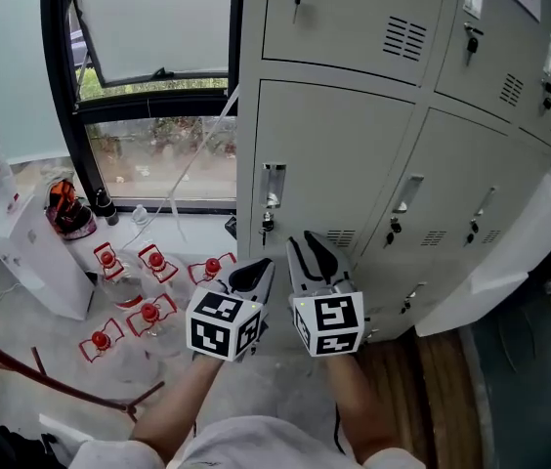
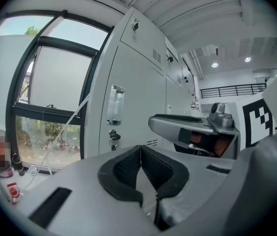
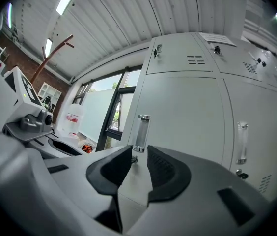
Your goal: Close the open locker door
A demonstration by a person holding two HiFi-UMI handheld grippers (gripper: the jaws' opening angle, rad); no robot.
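Now, open locker door (image 1: 510, 262) hangs ajar, well off to right. Left gripper (image 1: 254, 274) jaws together, empty; right gripper (image 1: 307, 247) jaws narrowly apart, empty. Best: reach right, push flat near free edge.

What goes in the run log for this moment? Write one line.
left claw shut, empty | right claw open, empty | grey metal locker door open, untouched

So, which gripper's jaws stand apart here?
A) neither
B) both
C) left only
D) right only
D: the right gripper shows a clear gap between its pads with nothing held in it, while the tips of the left gripper meet.
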